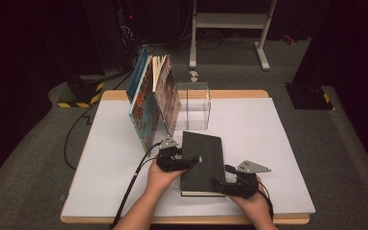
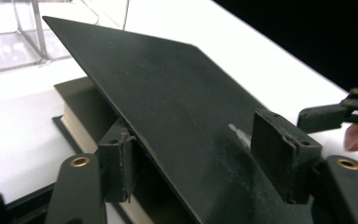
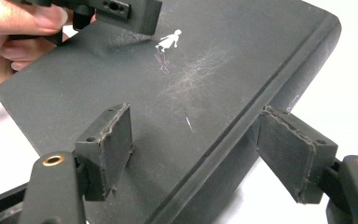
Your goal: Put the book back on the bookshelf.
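Black hardcover book [image 1: 202, 163] cover lifted between spread left tongs [image 2: 205, 161]; spine straddled by spread right tongs [image 3: 196, 154], unpinched. Cover could slip, slam shut.

We find no readable words or nos. anywhere. Only sign: a small white figure of a person printed on the cover of the black book [image 3: 200, 88], w/ a faint scribble-like mark just below it, not legible. Colourful books [image 1: 146, 103] standing upright at the back show pictures, but any text there is too small to read.
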A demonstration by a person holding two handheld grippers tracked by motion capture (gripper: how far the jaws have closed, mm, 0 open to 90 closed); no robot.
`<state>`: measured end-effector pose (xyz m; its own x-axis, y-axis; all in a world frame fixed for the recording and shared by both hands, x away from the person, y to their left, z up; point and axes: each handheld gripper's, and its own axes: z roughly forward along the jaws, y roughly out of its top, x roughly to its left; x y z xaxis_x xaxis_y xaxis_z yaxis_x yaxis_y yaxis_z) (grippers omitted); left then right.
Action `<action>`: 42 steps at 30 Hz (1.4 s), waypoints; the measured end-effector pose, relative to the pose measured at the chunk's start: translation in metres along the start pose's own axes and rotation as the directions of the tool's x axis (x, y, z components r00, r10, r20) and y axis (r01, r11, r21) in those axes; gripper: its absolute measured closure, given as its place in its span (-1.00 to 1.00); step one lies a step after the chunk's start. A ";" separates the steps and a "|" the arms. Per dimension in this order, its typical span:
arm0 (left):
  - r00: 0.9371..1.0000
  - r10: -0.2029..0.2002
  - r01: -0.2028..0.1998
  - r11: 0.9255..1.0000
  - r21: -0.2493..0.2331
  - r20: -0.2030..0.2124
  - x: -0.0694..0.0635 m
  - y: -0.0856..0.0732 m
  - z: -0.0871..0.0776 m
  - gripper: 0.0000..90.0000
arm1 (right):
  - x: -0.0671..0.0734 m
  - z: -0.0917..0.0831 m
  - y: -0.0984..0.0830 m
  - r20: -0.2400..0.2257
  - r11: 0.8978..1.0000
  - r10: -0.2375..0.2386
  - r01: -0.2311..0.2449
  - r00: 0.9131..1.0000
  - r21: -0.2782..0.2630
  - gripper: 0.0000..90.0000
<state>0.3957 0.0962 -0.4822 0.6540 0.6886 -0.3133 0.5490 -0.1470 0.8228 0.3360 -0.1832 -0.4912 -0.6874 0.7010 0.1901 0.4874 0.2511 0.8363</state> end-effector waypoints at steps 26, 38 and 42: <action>0.997 0.069 -0.068 0.997 -0.026 0.035 -0.002 0.008 -0.010 0.11 | -0.005 -0.003 -0.003 -0.020 0.999 0.031 -0.031 0.999 -0.014 -0.44; 0.996 0.060 -0.058 0.998 -0.020 0.062 0.007 -0.001 -0.016 0.08 | -0.006 -0.002 -0.004 -0.018 0.999 0.034 -0.034 0.999 -0.003 -0.43; 0.996 0.068 -0.068 0.998 -0.015 0.056 0.007 -0.001 -0.015 0.08 | -0.006 -0.001 -0.002 -0.020 0.999 0.045 -0.045 0.999 0.007 -0.43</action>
<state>0.3916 0.1121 -0.4781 0.7180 0.6362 -0.2823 0.4957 -0.1827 0.8491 0.3384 -0.1884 -0.4938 -0.6756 0.6979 0.2377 0.5214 0.2244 0.8233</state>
